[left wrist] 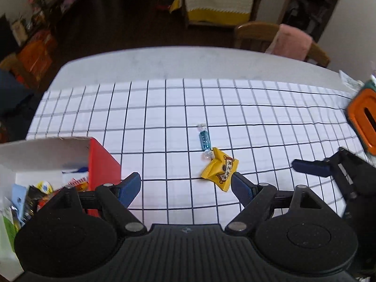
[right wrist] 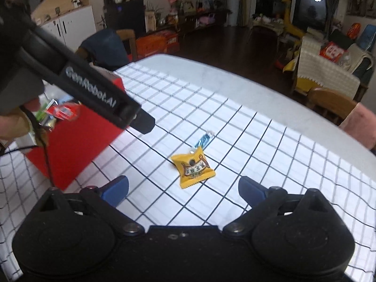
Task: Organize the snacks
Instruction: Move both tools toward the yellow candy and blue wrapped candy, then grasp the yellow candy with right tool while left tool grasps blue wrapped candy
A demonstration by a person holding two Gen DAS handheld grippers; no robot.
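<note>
We log the yellow snack packet flat on the gridded cloth, near the middle of the table, with a blue wrapped candy touching its far corner. The red box, already holding assorted snacks, stands toward the table's left edge, well apart from both. The right gripper hangs above the packet, fingers spread, holding nothing. The left gripper is likewise spread and empty, its right finger just beside the packet. Only the left wrist view shows the box's white inner flap and an orange-rimmed object at the table's right edge; the right wrist view shows the left gripper's body crossing in front of the box.
</note>
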